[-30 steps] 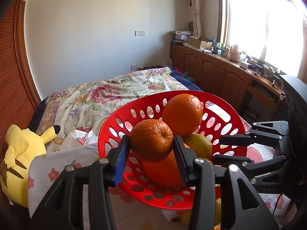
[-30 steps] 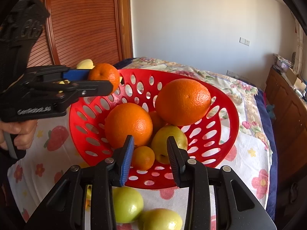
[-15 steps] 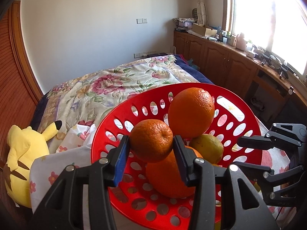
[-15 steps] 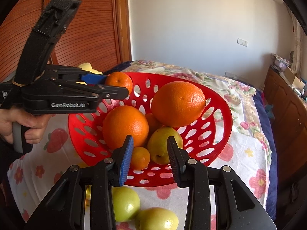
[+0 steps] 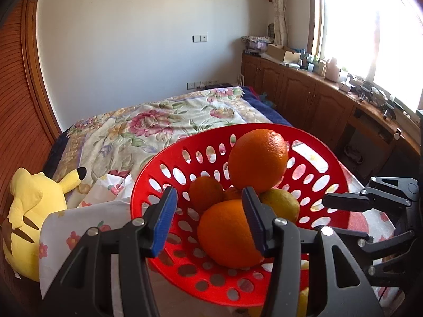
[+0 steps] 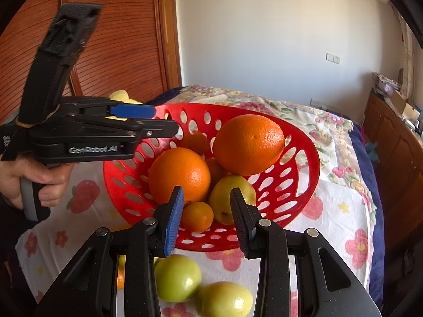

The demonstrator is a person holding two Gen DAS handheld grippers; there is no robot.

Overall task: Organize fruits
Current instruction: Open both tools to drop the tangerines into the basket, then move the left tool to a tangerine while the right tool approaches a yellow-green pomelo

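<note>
A red perforated basket [image 5: 140, 185] [image 6: 316, 169] stands on a flowered cloth and holds a large orange [image 5: 257, 158] [image 6: 248, 144], a second orange [image 5: 224, 237] [image 6: 179, 174], a yellow-green fruit [image 6: 227, 195] and a tiny tangerine [image 6: 197, 216]. A small orange [image 5: 206, 195] [image 6: 194, 141] lies free at the basket's back wall. My left gripper [image 5: 209, 195] [image 6: 164, 120] hovers over the basket's left rim; its jaws are opening and the pads touch nothing. My right gripper [image 6: 207, 194] [image 5: 323, 215] stays at the near rim, drawn in to a narrow empty gap. Two green fruits [image 6: 177, 277] [image 6: 224, 299] rest on the cloth below it.
A yellow plush toy [image 5: 29, 211] lies left of the basket. A bed with a floral quilt [image 5: 158, 121] stretches behind, wooden cabinets [image 5: 317, 100] along the right wall. A person's hand [image 6: 26, 182] holds the left gripper's handle. A slatted wooden door [image 6: 119, 52] stands at the left.
The left gripper, shut on the small orange before, has spread its jaws; the orange has dropped out and now lies in the basket. The right gripper has stayed put.
</note>
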